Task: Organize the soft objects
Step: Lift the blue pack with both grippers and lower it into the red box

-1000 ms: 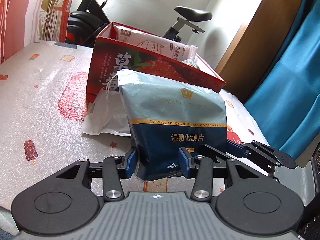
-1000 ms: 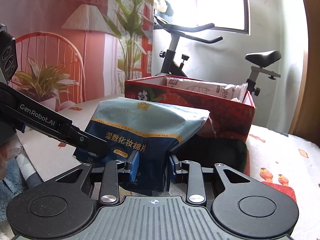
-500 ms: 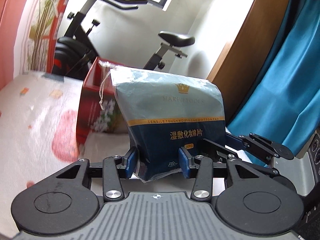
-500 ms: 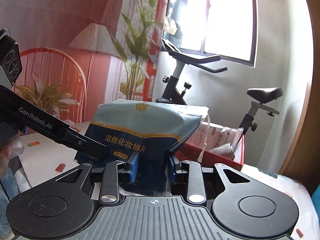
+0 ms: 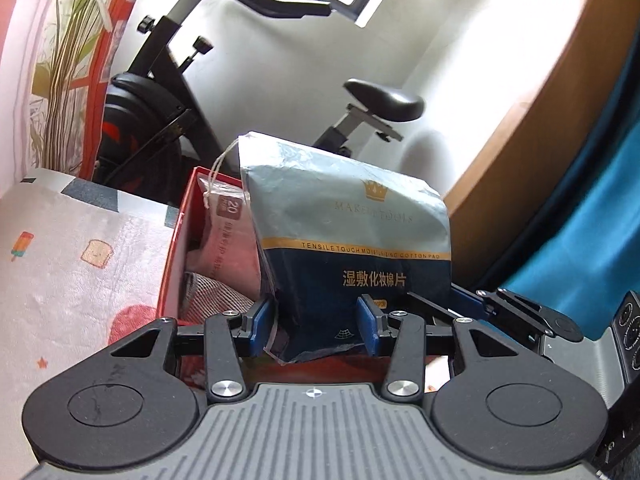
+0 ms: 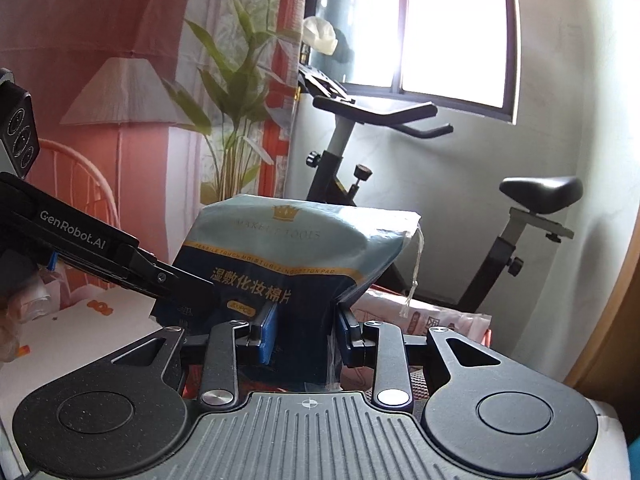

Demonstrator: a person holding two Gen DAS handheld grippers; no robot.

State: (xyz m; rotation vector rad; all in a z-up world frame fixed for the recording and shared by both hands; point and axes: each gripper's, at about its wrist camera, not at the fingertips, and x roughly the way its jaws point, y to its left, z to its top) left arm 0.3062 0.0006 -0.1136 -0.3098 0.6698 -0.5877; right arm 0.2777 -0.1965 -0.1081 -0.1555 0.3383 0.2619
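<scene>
Left wrist view: the left gripper (image 5: 316, 324) pinches the lower end of the cotton pad bag (image 5: 352, 240) between its blue pads; the bag stands upright in the centre of the frame.
Right wrist view: the right gripper (image 6: 306, 332) is also clamped on the bag's bottom edge, so the bag (image 6: 296, 256) hangs between two grips.
Change: a second ago the bag stood low in front of the red box, with a white pouch lying on the bedspread behind it; now the bag is lifted and carried forward, and the red box (image 5: 176, 248) sits directly beneath and behind it.
Box contents: a pink-white packet (image 5: 228, 236) and a striped fabric item (image 5: 212, 292) already lie inside, at centre left of the left view.
Drawstring: the bag's white cord (image 5: 218, 176) dangles over the box's far left corner.
Meaning for the task: the carry seems almost finished; lowering the bag into the box and releasing it appears to be what remains.
Risk: the cord could snag on the rim.
</scene>
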